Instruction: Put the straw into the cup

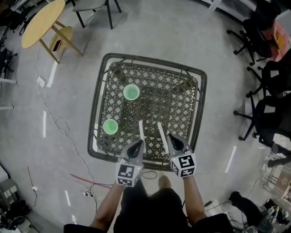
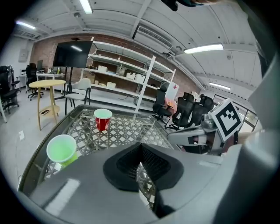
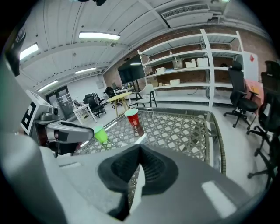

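Observation:
Two cups stand on the lattice table [image 1: 193, 98]. The far one is a red cup [image 1: 131, 92] [image 2: 103, 119] [image 3: 131, 117] that looks green inside. The near one is a green cup [image 1: 110, 126] [image 2: 61, 148] [image 3: 100, 133]. My left gripper [image 1: 138, 143] [image 2: 140, 148] hovers over the table's near edge, jaws together, and a white straw [image 1: 141, 129] juts forward from its tips. My right gripper [image 1: 172, 137] [image 3: 139, 151] is beside it, shut on a second white straw [image 1: 161, 132] [image 3: 135, 188]. Both straws point toward the table's middle, to the right of the green cup.
A round wooden side table [image 1: 43, 20] and a chair [image 1: 93, 7] stand beyond the table at the upper left. Black office chairs [image 1: 268, 91] line the right. Cables [image 1: 63, 132] trail over the floor at the left. White shelving [image 2: 127, 83] fills the far wall.

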Motion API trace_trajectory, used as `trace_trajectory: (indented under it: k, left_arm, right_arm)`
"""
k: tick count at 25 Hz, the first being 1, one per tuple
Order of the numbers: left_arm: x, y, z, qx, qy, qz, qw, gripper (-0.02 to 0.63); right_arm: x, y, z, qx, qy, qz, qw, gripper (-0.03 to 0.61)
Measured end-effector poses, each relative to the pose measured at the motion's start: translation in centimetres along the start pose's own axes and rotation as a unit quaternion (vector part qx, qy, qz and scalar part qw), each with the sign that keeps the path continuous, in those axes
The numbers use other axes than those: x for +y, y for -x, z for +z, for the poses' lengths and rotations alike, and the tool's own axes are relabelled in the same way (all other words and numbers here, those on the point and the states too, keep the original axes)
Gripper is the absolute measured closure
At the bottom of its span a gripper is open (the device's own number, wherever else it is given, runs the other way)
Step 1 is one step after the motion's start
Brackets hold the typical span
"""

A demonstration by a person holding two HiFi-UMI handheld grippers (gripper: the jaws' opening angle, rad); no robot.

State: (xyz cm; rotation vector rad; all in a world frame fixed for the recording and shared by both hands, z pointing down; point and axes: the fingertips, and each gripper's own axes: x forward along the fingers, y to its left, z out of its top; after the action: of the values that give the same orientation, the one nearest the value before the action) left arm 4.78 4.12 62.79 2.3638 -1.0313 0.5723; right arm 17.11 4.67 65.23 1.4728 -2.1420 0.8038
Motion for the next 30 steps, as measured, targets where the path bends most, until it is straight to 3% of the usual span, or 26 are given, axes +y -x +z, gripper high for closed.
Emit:
trace_trajectory:
  k: [7, 11, 20, 30]
  left_arm:
    - [1.4, -1.6, -2.6, 0.018, 0.014, 0.004, 0.9997, 0.607]
    - [2.0, -2.1, -3.1, 0.021, 0.022, 0.007, 0.9995, 0.607]
    - [3.0, -2.2, -3.3, 0.022, 0.034, 0.018, 0.9990, 0.607]
    - [4.5, -1.7, -4.1, 0.027, 0.044, 0.028, 0.9983, 0.607]
  right_arm:
    - [-0.4, -2.7, -2.9, 0.034, -0.002, 0.004, 0.999, 0.575]
    - [-0.8, -3.8, -3.7, 0.048, 0.003, -0.008, 0.999, 0.575]
    - [-0.5, -6.1, -4.1, 0.084, -0.005, 0.009, 0.996, 0.552]
    - [-0.6, -8.6, -5.6, 0.128, 0.018, 0.001, 0.992, 0.425]
